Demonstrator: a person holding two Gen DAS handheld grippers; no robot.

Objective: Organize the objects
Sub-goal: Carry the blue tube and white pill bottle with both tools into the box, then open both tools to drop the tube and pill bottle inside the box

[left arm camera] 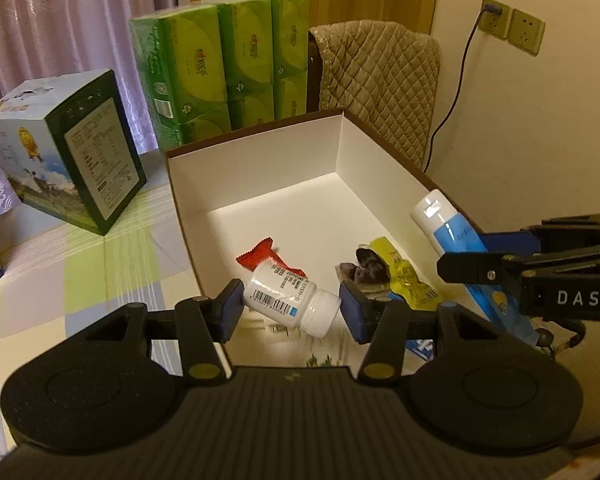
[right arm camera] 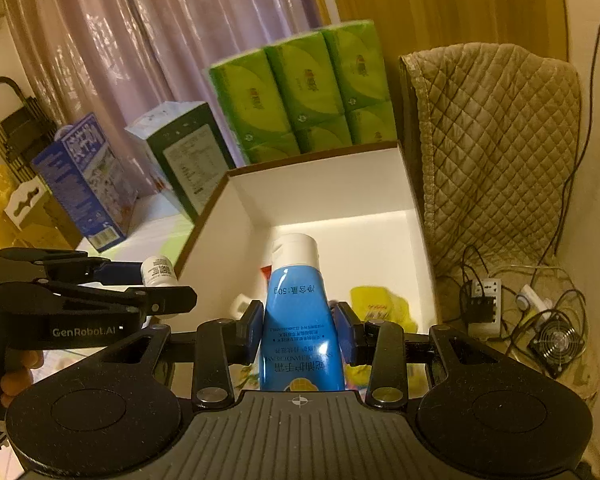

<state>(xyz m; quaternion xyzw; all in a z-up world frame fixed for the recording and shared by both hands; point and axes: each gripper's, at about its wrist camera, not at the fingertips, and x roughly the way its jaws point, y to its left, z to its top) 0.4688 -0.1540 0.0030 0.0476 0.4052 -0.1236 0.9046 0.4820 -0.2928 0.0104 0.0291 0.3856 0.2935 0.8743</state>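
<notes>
White plastic, a small pill bottle (left arm camera: 290,298) lies crosswise between the blue pads of the left gripper (left arm camera: 292,304), pinched end to end, base against one pad and cap against the other, hanging over the near part of the open cardboard box (left arm camera: 260,168). Beside it, the right gripper (right arm camera: 300,328) clamps a blue hand-cream tube (right arm camera: 300,320) by its body, white cap pointing forward over the same box. Both items sit above the box floor, not yet resting on it.

On the floor below lie a red snack wrapper (left arm camera: 266,258), a yellow sachet (left arm camera: 404,276) and a dark packet (left arm camera: 366,268) that I can't identify with any confidence.

The end-to-end hold on the bottle looks risky: it sits tilted, and smooth rounded ends could twist out of the pads. The two grippers are close together, so lowering both at once could knock one against the other or against the box wall.

Green tissue packs (left arm camera: 220,72) stand behind the box, a printed carton (left arm camera: 72,152) to its left on the checked tablecloth (left arm camera: 100,280).
</notes>
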